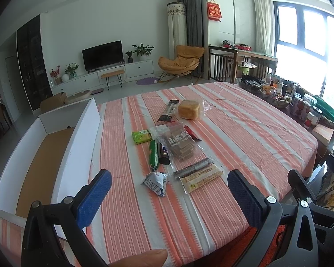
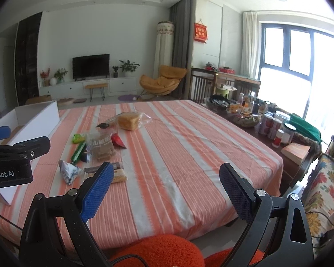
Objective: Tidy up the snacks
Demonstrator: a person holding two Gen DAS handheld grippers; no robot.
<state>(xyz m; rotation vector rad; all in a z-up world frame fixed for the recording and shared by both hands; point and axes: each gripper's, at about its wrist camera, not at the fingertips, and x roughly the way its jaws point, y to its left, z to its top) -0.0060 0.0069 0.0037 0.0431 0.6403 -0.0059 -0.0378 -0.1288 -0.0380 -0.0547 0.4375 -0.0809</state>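
Left wrist view, both tools wide apart, empty, snacks [image 1: 180, 146] on striped tablecloth [image 1: 245, 138].

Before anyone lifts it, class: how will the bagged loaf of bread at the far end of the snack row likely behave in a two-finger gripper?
The bread loaf looks soft, so a firm pinch would probably dent it. Its clear bag sits loose and crinkled around it, so the fingers may catch film alone and let the loaf sag. It probably weighs little for its bulk.
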